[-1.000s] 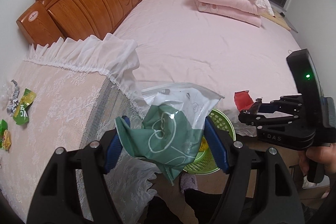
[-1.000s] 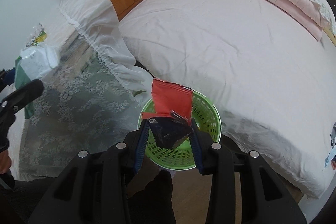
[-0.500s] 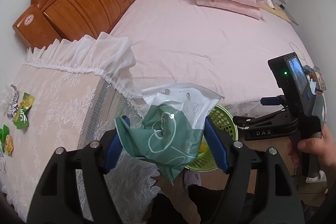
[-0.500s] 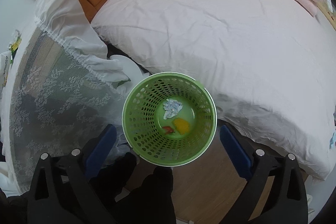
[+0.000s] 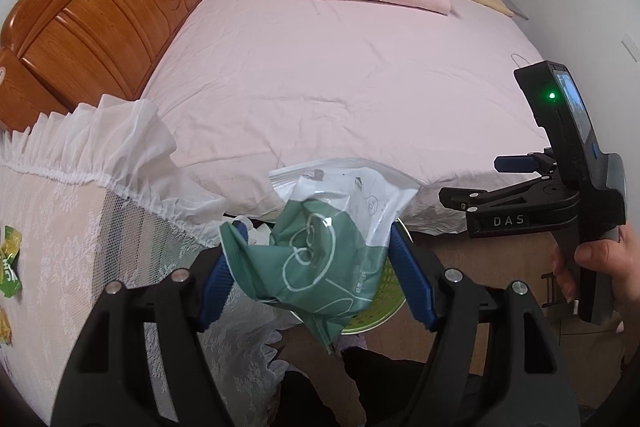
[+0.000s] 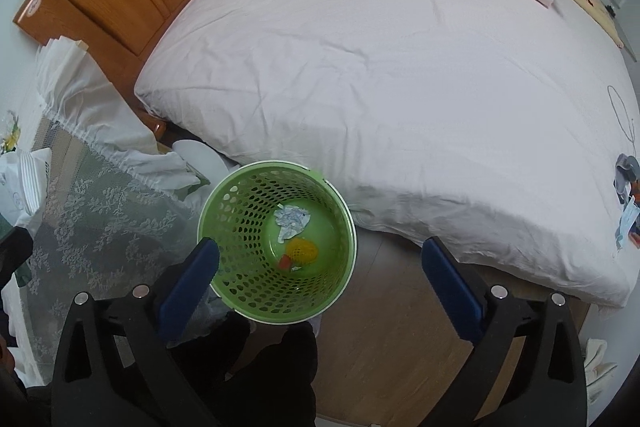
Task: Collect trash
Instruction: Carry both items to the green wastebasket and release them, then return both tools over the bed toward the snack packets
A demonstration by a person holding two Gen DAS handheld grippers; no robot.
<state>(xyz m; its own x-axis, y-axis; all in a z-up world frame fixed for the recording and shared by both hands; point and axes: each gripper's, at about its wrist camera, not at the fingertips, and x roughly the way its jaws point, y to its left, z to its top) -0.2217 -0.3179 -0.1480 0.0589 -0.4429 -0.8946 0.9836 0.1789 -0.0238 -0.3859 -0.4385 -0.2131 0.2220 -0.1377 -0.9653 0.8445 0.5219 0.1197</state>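
The green basket (image 6: 276, 243) stands on the floor against the foot of the bed (image 6: 400, 67), and your right gripper (image 6: 320, 279) hangs almost straight above it with fingers spread wide and empty. Your left gripper (image 5: 316, 279) is clenched on the crumpled green-and-white bag (image 5: 320, 251), beside the basket on the lace-covered worktop's (image 5: 60, 227) side, so the drop calls for carrying it across over the rim.

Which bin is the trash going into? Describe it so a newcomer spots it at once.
Start at the large bed with the pale pink sheet and follow its near edge down to the wooden floor. There, beside the lace-covered nightstand, stands the round green perforated plastic basket. It is the only bright green container, with crumpled white paper and a yellow scrap at its bottom.
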